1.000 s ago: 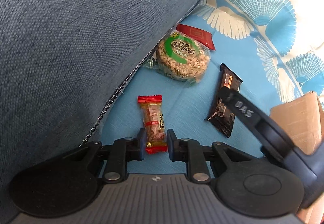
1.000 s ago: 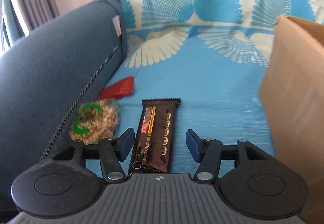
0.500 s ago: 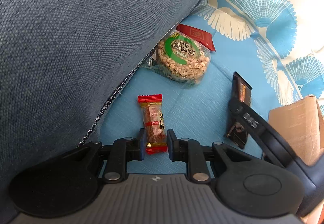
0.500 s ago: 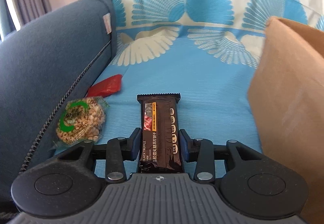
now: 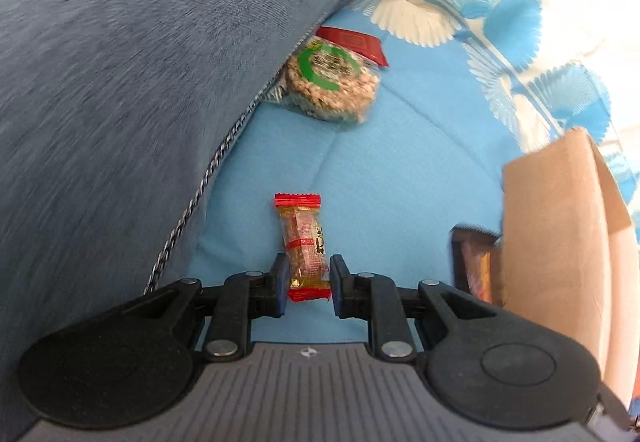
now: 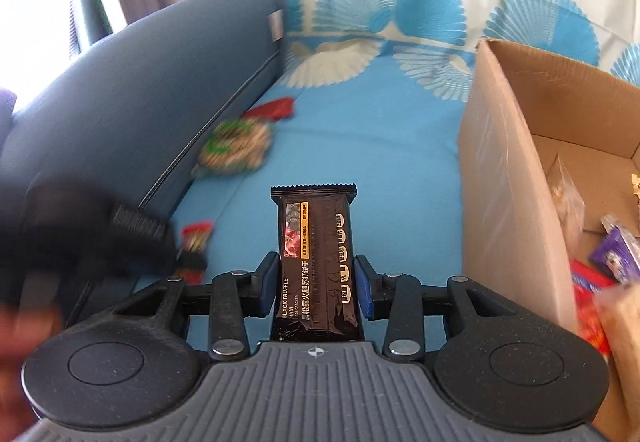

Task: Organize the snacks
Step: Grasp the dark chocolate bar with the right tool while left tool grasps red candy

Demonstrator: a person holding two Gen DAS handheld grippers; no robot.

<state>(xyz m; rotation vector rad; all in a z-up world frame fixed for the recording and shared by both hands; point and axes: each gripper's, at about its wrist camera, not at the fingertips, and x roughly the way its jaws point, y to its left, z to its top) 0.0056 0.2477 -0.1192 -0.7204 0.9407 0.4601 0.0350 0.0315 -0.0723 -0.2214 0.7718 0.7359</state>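
Gleaming dark choc-brown cracker pack

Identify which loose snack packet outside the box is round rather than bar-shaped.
The clear packet with the green ring, lying against the blue cushion. The red flat packet behind it and both gripped bars are oblong.

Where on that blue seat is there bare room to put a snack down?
The widest bare patch of blue cover lies between the round cereal pack and the cardboard box. More runs back toward the fan-patterned cloth. It is crowded along the grey cushion, where the cereal pack and red packet lie.
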